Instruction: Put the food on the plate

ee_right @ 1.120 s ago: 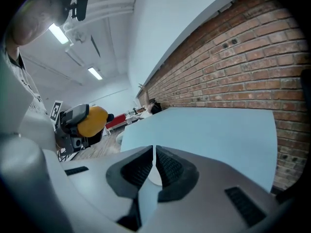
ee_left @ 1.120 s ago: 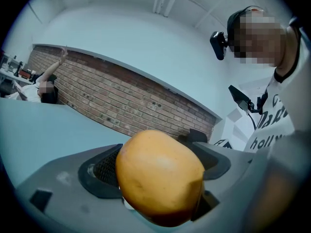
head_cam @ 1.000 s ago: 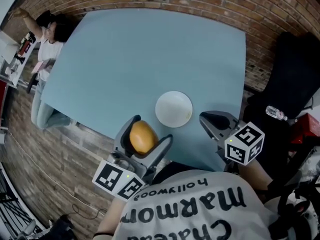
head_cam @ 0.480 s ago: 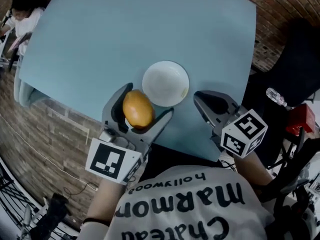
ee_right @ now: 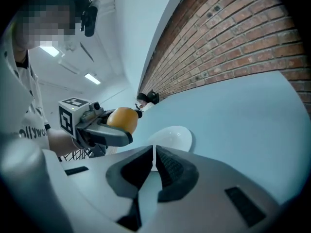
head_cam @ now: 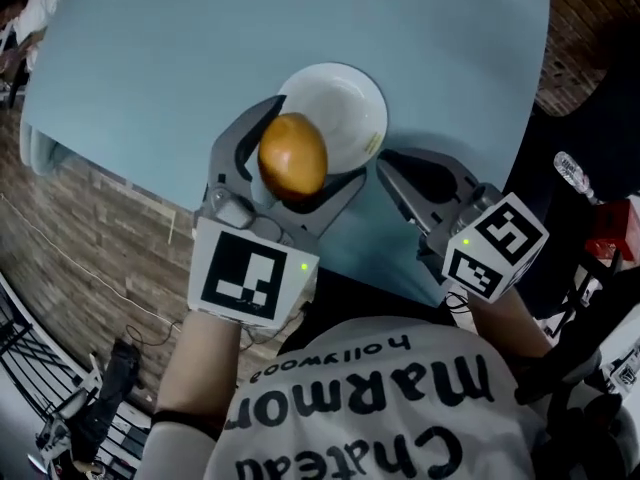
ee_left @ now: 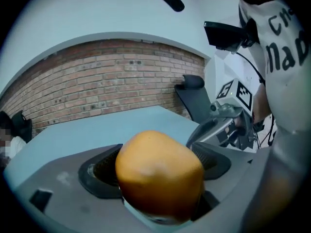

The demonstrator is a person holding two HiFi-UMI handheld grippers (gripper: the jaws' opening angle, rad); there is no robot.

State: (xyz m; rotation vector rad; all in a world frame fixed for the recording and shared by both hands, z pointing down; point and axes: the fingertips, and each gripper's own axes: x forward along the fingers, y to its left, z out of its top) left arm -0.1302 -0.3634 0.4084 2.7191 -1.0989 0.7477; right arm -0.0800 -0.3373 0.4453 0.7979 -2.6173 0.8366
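On the left, a round orange food (head_cam: 290,153) is being grasped by the left tongs (head_cam: 305,163), and it is being pressed from both sides by the two dark jaw pads. In the left gripper view, the space between the jaws of these tongs (ee_left: 158,171) is being filled almost wholly by the food (ee_left: 158,171). The food is being held clear of the pale blue counter (head_cam: 180,48). In the head view it is being shown over the near left rim of a white plate (head_cam: 350,113). The plate is being carried by the counter just beyond the tips of both tongs. To the right of the food, the right tongs (head_cam: 392,168) are being held clenched on nothing, and in the right gripper view their jaws (ee_right: 154,161) are being pressed together, with the plate (ee_right: 175,137) just past their tips.
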